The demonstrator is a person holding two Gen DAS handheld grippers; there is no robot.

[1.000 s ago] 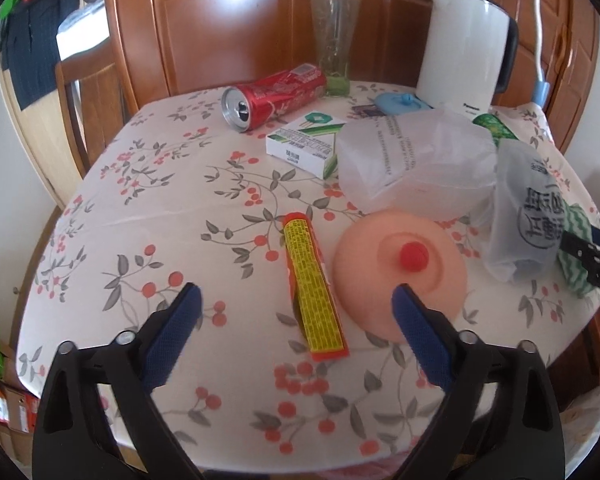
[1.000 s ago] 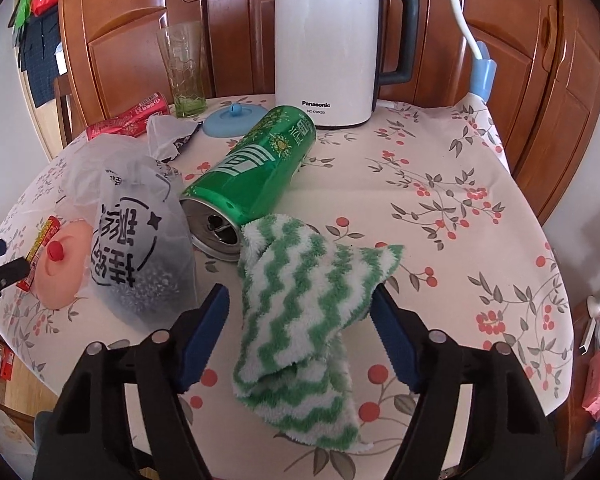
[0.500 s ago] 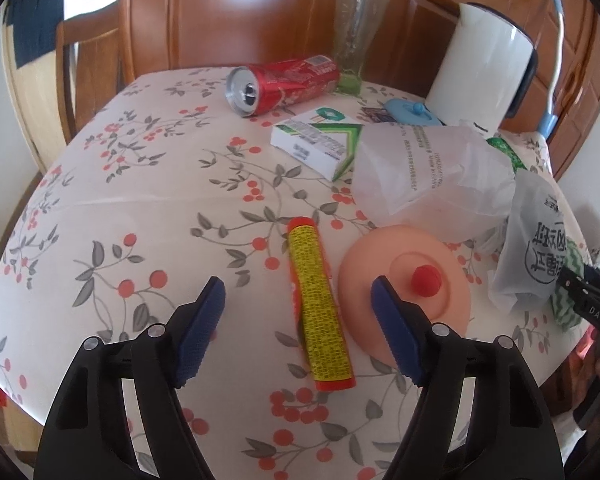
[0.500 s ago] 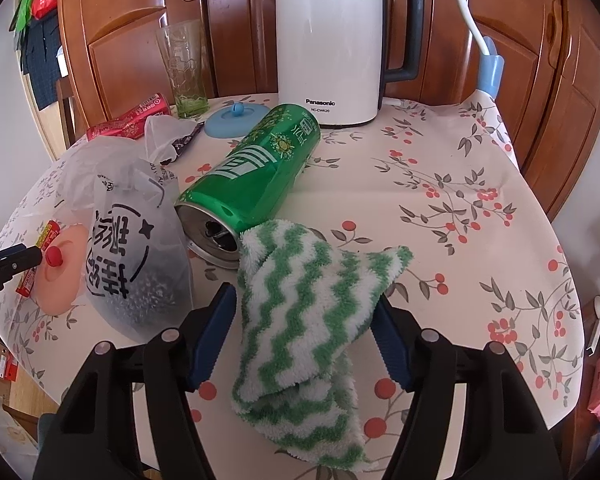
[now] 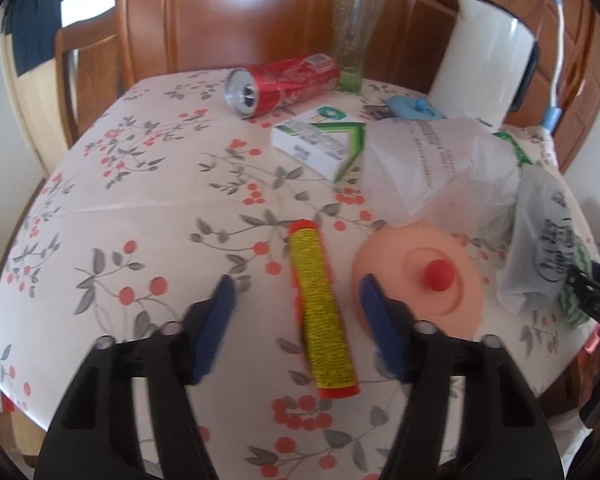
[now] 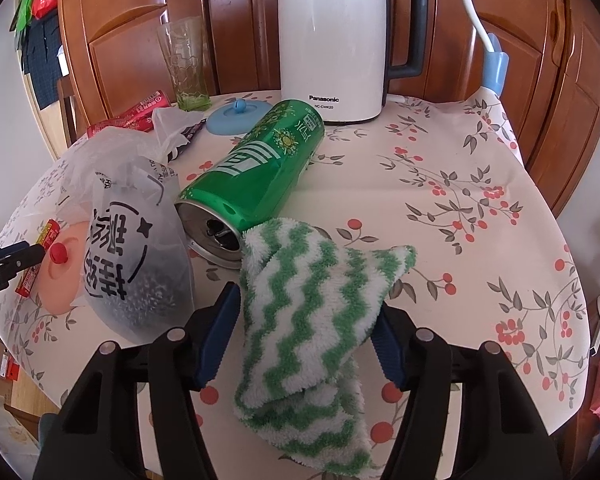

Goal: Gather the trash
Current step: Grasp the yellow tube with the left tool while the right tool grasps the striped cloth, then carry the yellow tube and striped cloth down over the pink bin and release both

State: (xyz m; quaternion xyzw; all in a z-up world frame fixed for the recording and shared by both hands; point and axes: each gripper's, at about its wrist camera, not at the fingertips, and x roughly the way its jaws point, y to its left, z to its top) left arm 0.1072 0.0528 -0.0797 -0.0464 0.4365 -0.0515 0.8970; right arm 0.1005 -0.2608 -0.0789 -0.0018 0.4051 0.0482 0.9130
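My left gripper (image 5: 296,300) is open, its blue fingers on either side of a yellow and red tube wrapper (image 5: 320,310) lying on the floral tablecloth. A red can (image 5: 280,84) lies on its side at the back, a green and white box (image 5: 320,142) in front of it. My right gripper (image 6: 304,320) is open around a green and white striped cloth (image 6: 312,300). A green can (image 6: 252,176) lies on its side just beyond the cloth. A printed plastic bag (image 6: 132,248) lies to its left.
A peach lid with a red knob (image 5: 416,276) lies right of the tube. A crumpled white bag (image 5: 436,164) sits behind it. A white kettle (image 6: 332,36), a glass (image 6: 186,64) and a blue lid (image 6: 236,114) stand at the back. The table edge is close below both grippers.
My left gripper has moved forward and down over the tube, which now lies between its fingers. My right gripper has edged forward around the cloth.
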